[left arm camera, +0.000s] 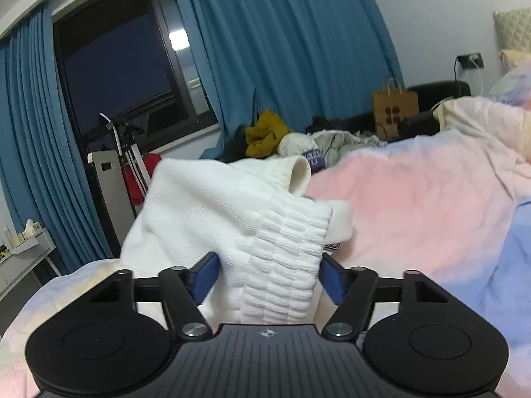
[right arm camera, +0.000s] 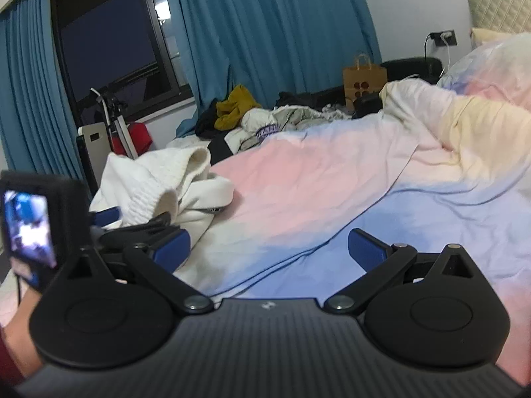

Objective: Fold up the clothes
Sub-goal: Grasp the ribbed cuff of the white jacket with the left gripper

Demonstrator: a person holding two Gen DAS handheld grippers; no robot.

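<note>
Left gripper (left arm camera: 269, 275) closed partway on the ribbed band of the white sweater (left arm camera: 215, 205) — blue pads (left arm camera: 207, 275) pressed against a thick bunch of knit on both sides. Rest of the garment slumped in a heap at the near-left edge of the bed cover (right arm camera: 332, 182). Right gripper (right arm camera: 268, 252) spread wide, nothing between the jaws, over bare cover just right of the heap.

Likely trouble from here:

1. Too many layers in 1 bite. Probably a lump lifted instead of a clean edge, leaving no flat panel to fold.
2. Slippery hold on bulky knit. A quick pull could let the band slide out.
3. Heap close to the bed's edge, so a drag leftward might tip it to the floor.
4. Right gripper low over the cover, so a careless pinch could take cover along with the sweater.
5. Smoother white piece with a label under the knit — same garment or not, cannot tell. Could tangle and come along.
</note>
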